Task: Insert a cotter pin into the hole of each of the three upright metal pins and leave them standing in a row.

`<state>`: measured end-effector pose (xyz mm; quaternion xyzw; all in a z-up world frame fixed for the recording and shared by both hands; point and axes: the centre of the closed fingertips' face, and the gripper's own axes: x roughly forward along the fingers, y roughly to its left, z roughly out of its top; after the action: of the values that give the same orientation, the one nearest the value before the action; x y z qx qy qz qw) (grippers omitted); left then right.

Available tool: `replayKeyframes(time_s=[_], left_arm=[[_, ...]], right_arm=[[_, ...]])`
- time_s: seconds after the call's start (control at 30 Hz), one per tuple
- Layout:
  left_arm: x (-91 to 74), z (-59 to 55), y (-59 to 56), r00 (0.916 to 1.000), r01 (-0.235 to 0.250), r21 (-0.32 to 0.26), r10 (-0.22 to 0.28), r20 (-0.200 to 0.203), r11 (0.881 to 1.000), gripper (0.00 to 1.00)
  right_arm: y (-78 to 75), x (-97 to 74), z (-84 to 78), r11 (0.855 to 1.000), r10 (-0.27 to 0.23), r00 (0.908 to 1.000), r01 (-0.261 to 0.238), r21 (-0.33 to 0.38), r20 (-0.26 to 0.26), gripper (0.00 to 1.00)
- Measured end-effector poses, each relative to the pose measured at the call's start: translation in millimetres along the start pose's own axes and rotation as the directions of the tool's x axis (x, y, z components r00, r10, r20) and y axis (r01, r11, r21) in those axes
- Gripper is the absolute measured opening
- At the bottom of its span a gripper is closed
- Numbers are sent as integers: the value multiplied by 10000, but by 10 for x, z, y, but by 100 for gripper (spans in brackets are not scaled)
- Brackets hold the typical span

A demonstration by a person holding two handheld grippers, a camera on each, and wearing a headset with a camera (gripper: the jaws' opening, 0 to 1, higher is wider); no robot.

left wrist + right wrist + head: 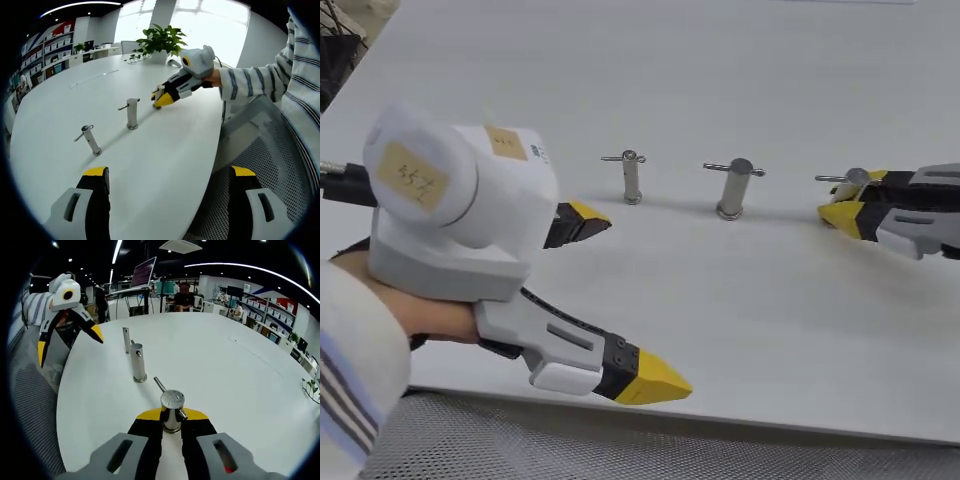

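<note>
**benchrat:** Any word on the three metal pins? Upright or not?

**pinhead:** Yep, all upright, lined up in a row on the white table (pixel 770 330), well apart from one another. Starting with the third pin (pixel 172 410): sitting base-down right between the jaws of the right gripper (pixel 172 416), pinched low on the shaft by the yellow fingertips (pixel 147 415). Got the third cotter pin (pixel 159 385) sticking out sideways just under the head.

**benchrat:** Nice. And the other two?

**pinhead:** Next along, the middle pin (pixel 731 190), free-standing, with the middle cotter pin (pixel 712 167) crossing it near the top and poking out both sides. Then the first pin (pixel 631 180) at the other end of the row, thinner than the rest, also standing alone, with the first cotter pin (pixel 615 158) jutting out near the top.

**benchrat:** Left side doing what?

**pinhead:** Left gripper (pixel 625 298) held in a hand (pixel 430 315) near the table edge, jaws spread wide over bare tabletop. Upper tip aimed toward the first pin, close but not touching. Lower tip hanging right by the edge.

**benchrat:** Anything else around?

**pinhead:** Striped sleeve (pixel 350 370) behind that hand, grey mesh chair (pixel 570 440) below the table edge, and a potted plant (pixel 160 37) at the far end of the table in the left gripper view.
</note>
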<state>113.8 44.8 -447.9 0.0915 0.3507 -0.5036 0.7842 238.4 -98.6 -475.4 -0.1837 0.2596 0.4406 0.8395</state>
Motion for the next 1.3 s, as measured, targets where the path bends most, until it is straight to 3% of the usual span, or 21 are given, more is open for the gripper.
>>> replayKeyframes(time_s=[0.33, 0.6, 0.67, 0.73, 0.87, 1.0, 1.17, 1.3], left_arm=[[8, 0, -13, 10000, -65, 12, 65, 8, 10000, 96], [-3, 28, -16, 9998, -134, -123, 136, 163, 9998, 96], [-14, 40, -3, 9995, -209, -164, 213, 235, 9996, 97], [-32, 56, 18, 9989, -315, -219, 323, 336, 9993, 97], [-75, 97, 49, 9973, -471, -330, 489, 556, 9983, 97], [-115, 116, 80, 9953, -679, -283, 697, 665, 9973, 97], [-174, 155, 127, 9902, -961, -293, 985, 992, 9949, 98], [-230, 209, 184, 9819, -1420, 153, 1389, 1289, 9897, 98]], right_arm=[[-45, -21, -38, 9984, 206, 9990, -227, 515, 408, 9], [-19, -33, 15, 9992, 154, 9975, -179, 351, 695, 10], [-32, -73, 102, 9973, -60, 9943, -18, 733, 1064, 17], [-34, -124, 144, 9975, -185, 9938, 108, 702, 1100, 27], [23, -240, 213, 9978, -319, 9937, 254, 612, 1071, 35], [89, -362, 359, 9945, -487, 9871, 338, 989, 1524, 54], [211, -495, 450, 9923, -601, 9859, 420, 1164, 1564, 65], [272, -586, 450, 9898, -867, 9865, 695, 1245, 1391, 71]])
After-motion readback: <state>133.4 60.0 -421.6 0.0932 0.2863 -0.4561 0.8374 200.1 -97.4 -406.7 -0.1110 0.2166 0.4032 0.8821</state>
